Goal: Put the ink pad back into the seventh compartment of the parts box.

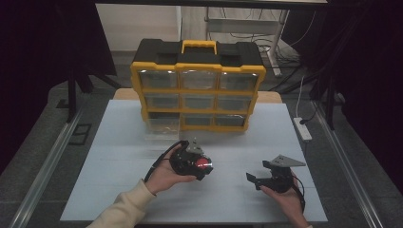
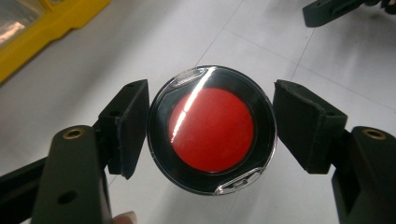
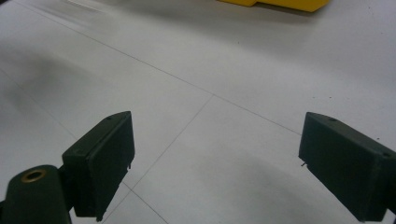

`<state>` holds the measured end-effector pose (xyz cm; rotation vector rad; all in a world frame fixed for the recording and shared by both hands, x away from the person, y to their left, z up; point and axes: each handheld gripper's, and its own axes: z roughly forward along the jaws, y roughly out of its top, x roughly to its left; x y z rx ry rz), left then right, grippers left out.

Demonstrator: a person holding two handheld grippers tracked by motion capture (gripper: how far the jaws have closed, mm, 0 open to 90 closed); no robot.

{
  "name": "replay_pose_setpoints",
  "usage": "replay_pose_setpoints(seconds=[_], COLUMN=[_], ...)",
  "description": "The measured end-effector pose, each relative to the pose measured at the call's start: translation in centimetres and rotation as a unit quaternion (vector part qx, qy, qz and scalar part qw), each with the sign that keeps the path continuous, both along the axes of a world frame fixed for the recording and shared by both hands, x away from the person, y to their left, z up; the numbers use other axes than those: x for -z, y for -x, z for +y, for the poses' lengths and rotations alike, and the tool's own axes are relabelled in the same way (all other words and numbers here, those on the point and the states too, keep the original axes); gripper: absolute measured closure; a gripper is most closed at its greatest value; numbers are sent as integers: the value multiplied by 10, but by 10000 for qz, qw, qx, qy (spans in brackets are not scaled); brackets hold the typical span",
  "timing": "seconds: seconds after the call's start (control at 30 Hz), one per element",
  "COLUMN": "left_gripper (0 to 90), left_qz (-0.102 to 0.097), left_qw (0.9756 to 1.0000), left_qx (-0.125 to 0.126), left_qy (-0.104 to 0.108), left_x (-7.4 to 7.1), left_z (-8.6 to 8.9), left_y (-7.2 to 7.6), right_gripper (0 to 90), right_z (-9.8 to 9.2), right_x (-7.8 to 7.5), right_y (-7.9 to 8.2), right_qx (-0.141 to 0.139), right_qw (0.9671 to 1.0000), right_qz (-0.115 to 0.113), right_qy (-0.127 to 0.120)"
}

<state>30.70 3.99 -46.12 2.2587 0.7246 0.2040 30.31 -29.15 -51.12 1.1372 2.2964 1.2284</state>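
Gripping a round red-centred disc [image 2: 211, 129] between its pads, the left gripper [image 1: 201, 166] hovers at the organiser's [image 1: 197, 85] six o'clock; the right gripper [image 3: 215, 163], seemingly idle at three o'clock, gapes wide.

Between your left tongs [image 2: 211, 128] sits a round case [image 2: 212, 129] of glossy clear plastic with a black ring inside and a smooth red disc at its centre; a bright streak of light runs across its shiny lid. The pads [image 2: 127, 126] of those tongs look like matt black foam, slightly porous, on hard black plastic arms with small brass-coloured insets. Your right tongs [image 3: 215, 168] have the same dull, dark pads. The tabletop [image 1: 119, 156] is a smooth, matt white sheet with thin seams. The organizer [image 1: 197, 85] is yellow and black moulded plastic with clear, faintly reflective drawer fronts.
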Motion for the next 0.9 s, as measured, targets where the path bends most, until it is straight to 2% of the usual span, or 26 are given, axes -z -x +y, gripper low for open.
replay_pose_setpoints(seconds=[0.23, 0.9], left_gripper=[306, 306], left_qz=[-103, -126], left_qw=[9999, 9997], left_qx=[23, -93], left_qy=[41, 177], left_x=[-10, -22], left_z=[7, 24], left_y=[4, 1], right_gripper=[109, 109], right_z=[0, 0], right_x=[1, 0], right_y=[0, 0], right_qx=[0, -2], right_qw=[10000, 10000], right_qz=[8, 1], right_qy=[10, 14])
